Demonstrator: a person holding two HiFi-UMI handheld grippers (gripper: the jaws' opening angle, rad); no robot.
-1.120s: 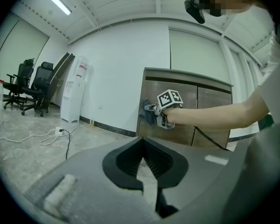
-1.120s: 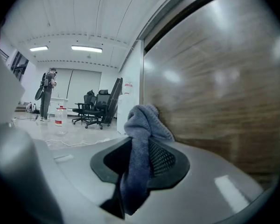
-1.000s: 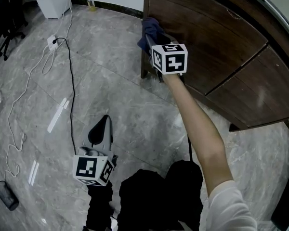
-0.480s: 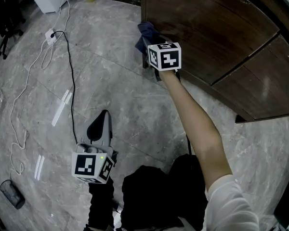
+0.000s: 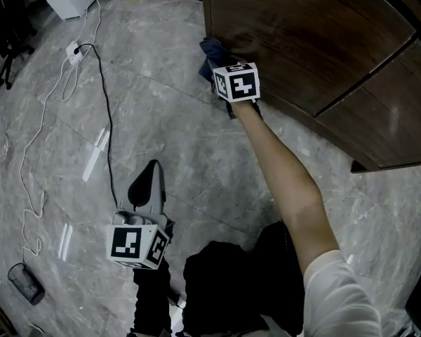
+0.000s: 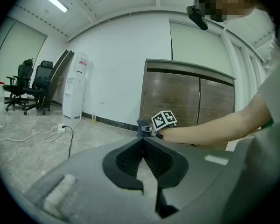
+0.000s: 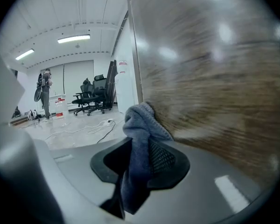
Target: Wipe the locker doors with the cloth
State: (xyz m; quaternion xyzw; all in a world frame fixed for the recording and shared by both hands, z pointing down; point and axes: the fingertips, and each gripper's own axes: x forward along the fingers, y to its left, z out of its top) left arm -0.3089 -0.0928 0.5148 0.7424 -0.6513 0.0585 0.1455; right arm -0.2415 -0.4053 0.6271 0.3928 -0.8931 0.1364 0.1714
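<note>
Grey marble floor (image 5: 196, 146), brown locker door (image 7: 214, 78). Right tool (image 7: 139, 148) clamps blue cloth (image 7: 141, 125); cloth touches door near left edge. Left tool (image 6: 143, 140) jaws together, empty.

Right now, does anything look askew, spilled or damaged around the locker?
Nothing looks damaged or spilled. The right gripper holds the blue cloth against the locker door, as expected. The only untidy thing is a black cable trailing loose across the floor from a power strip.
</note>
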